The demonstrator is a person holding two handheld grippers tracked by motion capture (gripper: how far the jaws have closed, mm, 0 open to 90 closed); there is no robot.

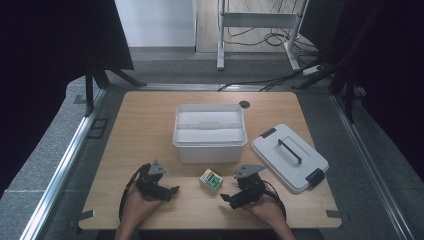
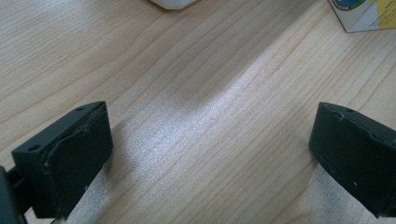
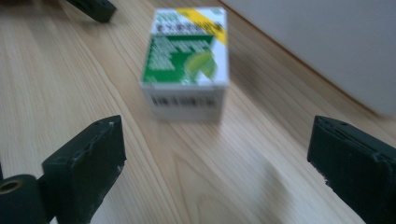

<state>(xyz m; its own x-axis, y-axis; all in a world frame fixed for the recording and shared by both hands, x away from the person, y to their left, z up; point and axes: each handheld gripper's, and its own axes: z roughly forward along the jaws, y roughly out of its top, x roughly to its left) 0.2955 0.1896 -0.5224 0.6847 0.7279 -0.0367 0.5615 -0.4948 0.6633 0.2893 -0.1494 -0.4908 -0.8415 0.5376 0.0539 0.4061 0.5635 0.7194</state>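
small box lies flat, seemingly angled toward bin.

The tub sits mid-table; its lid lies to its right. The box lies before the tub, between my left gripper and right gripper.

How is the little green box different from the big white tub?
The little green box is much smaller than the white tub. The box is closed and printed green, white and yellow; the tub is plain white and open, its lid lying beside it. The box lies near the right tool; the tub stands farther back. Both rest on the wooden table.
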